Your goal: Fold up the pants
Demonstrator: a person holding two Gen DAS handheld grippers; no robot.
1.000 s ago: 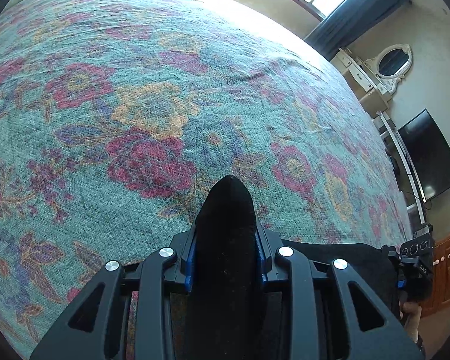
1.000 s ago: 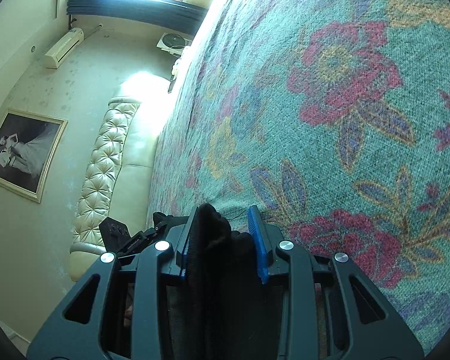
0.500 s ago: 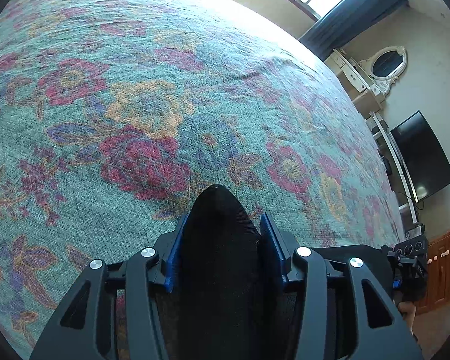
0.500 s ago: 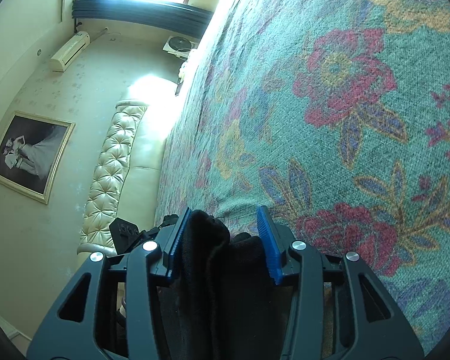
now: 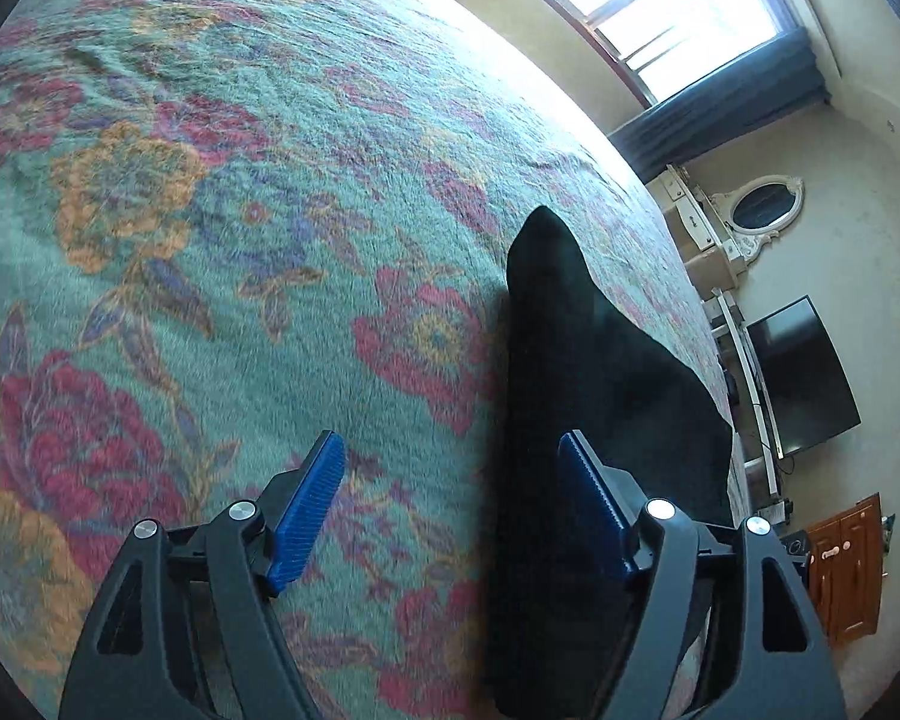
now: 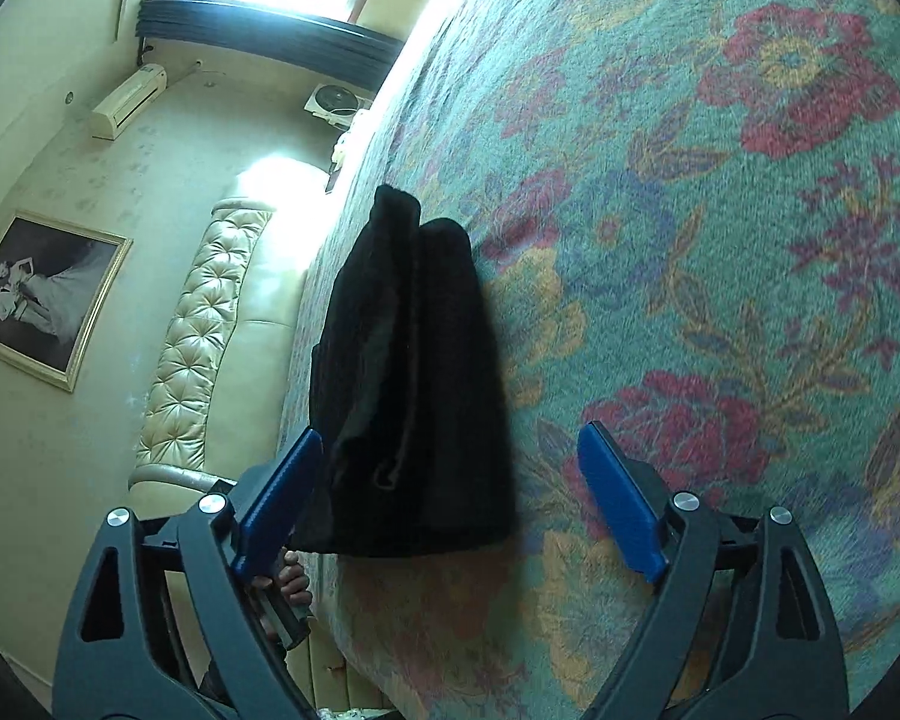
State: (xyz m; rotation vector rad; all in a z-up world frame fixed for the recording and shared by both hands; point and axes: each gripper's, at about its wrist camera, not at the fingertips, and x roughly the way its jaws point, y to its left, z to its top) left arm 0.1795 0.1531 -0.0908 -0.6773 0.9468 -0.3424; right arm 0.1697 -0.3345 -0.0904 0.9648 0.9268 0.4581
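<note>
Pants (image 6: 411, 372) released; both grippers' jaws just opened, angled down.

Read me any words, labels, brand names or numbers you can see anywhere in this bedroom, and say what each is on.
No text can be read in either view.
Air conditioner: any marking is too small and blurred.
Television: screen dark, no brand legible.
Black pants: no label showing.

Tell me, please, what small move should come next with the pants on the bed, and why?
Probably draw both tongs back a little from the pants. The left tongs and right tongs have just been opening and press on nothing. The pants lie in a folded black bundle on the bed, so backing off would show whether another fold is needed.
</note>
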